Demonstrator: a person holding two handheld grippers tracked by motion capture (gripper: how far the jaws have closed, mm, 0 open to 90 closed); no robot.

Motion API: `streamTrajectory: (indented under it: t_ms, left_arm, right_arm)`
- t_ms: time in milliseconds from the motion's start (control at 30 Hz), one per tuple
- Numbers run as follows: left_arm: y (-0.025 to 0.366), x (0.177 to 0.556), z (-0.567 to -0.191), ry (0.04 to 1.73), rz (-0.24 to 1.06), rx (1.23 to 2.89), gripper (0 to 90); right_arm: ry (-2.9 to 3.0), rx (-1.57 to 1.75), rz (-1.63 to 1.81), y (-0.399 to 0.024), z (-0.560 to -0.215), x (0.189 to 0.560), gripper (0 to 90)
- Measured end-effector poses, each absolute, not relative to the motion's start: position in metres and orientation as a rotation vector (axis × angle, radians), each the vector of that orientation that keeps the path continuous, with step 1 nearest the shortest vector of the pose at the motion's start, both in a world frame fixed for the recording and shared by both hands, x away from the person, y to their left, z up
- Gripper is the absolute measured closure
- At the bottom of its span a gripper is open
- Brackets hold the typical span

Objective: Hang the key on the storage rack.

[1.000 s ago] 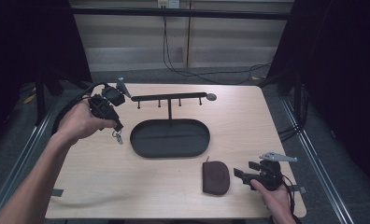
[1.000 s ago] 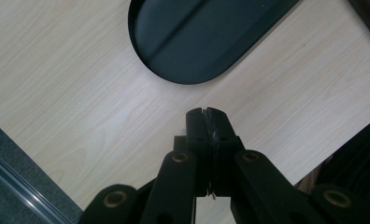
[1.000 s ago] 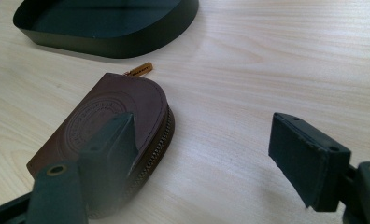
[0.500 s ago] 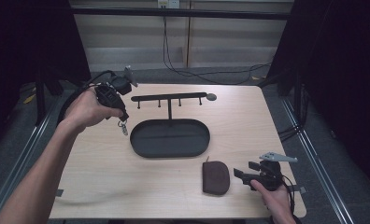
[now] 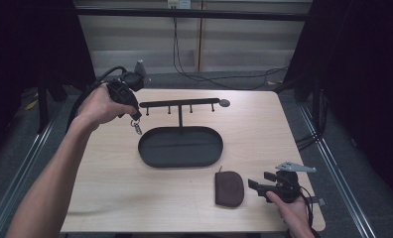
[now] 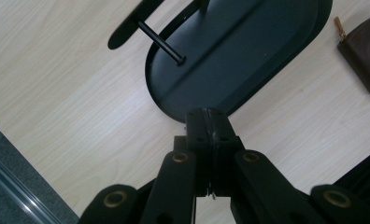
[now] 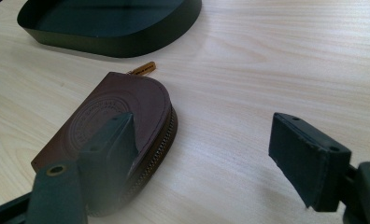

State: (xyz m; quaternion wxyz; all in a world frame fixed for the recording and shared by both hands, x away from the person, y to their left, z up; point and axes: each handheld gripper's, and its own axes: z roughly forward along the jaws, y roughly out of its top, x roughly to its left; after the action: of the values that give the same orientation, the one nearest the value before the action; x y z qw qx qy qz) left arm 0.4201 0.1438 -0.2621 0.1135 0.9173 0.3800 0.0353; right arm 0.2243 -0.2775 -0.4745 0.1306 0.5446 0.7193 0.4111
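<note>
Pale counter (image 5: 110,198) under dim light: left gripper (image 5: 135,117), fingers clenched on the keys (image 5: 137,127), hangs beside the rack (image 5: 179,104). Swinging keys could miss a hook and drop. Right gripper (image 5: 256,185), fingers released, rests by the pouch (image 5: 229,188).

Hook rack (image 5: 180,104) over tray (image 5: 180,147) blocks table centre; near-left tabletop (image 5: 110,193) open

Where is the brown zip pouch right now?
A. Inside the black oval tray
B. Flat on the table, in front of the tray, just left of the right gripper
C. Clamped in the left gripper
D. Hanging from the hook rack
B: the brown zip pouch lies flat on the table, outside the black oval tray, beside the open right gripper.
</note>
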Motion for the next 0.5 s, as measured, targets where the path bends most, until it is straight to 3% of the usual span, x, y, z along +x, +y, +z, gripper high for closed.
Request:
streamTrajectory:
  t_ms: [500]
  left_arm:
    - [0.13, 0.439, -0.264, 1.128, 0.086, 2.691, 89.5]
  right_arm:
    - [2.092, 1.583, 1.202, -0.278, -0.475, 0.224, 22.9]
